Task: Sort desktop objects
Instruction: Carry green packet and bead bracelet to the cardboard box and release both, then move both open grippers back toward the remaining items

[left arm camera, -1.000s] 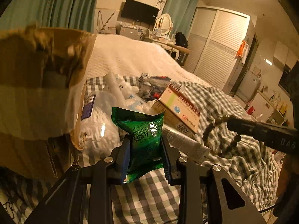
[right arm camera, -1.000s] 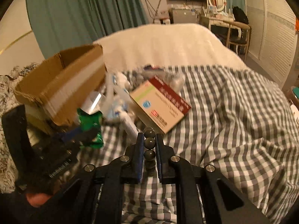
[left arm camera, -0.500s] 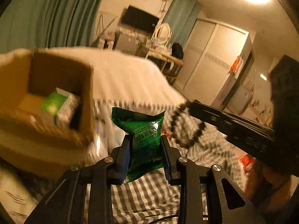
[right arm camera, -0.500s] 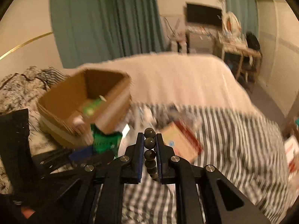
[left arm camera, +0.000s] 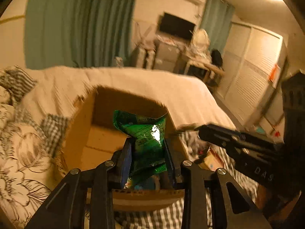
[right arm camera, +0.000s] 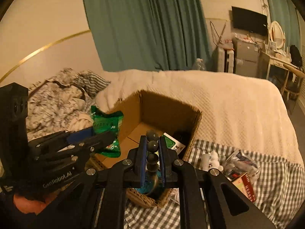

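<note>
We hold two grippers above an open cardboard box (right arm camera: 167, 112) that sits on a bed, and both are letting go so their loads fall inside. The left gripper (left arm camera: 147, 158) has a shiny green snack packet (left arm camera: 144, 133) standing upright between its fingers; its jaws are opening, and the packet hangs directly over the box's open top. The right gripper (right arm camera: 152, 148) has a string of dark beads (right arm camera: 152, 147) between its blue-padded fingers; these jaws are also opening, though only a little, and the beads hang over the near part of the box. We judge both items are being dropped here because the box is the sorting bin: a green and white carton (right arm camera: 172, 143) already lies on its floor.

The box rests where a cream bedspread (right arm camera: 228, 99) meets a grey checked sheet (right arm camera: 276, 181). More clutter waits on the sheet to the right, including a red and tan box (right arm camera: 246, 187). Beyond the bed are teal curtains (right arm camera: 144, 24), a wall television (right arm camera: 248, 21) and a dressing table, all in warm, dim light.
</note>
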A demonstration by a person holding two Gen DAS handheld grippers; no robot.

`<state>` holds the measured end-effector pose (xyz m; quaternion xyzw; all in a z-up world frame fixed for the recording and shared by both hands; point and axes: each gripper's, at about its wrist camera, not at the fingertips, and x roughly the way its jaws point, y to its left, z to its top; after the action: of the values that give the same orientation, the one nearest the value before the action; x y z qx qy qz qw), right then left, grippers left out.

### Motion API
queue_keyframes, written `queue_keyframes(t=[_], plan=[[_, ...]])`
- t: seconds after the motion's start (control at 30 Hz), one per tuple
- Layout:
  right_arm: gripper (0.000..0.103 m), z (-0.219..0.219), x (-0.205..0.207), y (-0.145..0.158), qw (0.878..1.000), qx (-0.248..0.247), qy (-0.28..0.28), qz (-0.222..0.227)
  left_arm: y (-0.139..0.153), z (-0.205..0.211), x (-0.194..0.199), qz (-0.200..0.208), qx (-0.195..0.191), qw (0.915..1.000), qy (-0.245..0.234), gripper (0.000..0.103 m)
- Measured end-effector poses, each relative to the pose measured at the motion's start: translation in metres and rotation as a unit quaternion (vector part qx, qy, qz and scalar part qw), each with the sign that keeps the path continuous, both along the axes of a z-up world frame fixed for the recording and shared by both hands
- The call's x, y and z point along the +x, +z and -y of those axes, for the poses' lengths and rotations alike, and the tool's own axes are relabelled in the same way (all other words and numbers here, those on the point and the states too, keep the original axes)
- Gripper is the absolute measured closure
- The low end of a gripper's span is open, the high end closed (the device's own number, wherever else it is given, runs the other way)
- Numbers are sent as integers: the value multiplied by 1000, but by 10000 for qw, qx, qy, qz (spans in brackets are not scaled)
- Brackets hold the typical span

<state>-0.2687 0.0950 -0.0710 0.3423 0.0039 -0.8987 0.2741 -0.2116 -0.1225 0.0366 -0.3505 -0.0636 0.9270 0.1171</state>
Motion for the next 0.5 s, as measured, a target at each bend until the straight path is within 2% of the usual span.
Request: queue_keyframes(t=[0.07,0.1,0.13,0.27,0.4,0.5], plan=[[34,-5,4,-5,9999,47,-143,14,-7,3,4,64,-59,9999,58,27],[29,-14,7,-3,9994,90,-331,-91,-9,2,7,54,-10,10000,58,19],[26,-23,11,-1,9990,101,-426,-132,-9,3,12,13,68,9999,82,14],[26,-71,31,10,9948,414,-889,-289,-1,-11,29,-32,182,9996,201,14],[26,-132,63,18,9877,705,-1342,-376,10,-45,48,-150,284,9995,-27,10],[26,-164,82,8,9849,720,-1549,-274,1,-81,73,-135,302,9992,-214,7]])
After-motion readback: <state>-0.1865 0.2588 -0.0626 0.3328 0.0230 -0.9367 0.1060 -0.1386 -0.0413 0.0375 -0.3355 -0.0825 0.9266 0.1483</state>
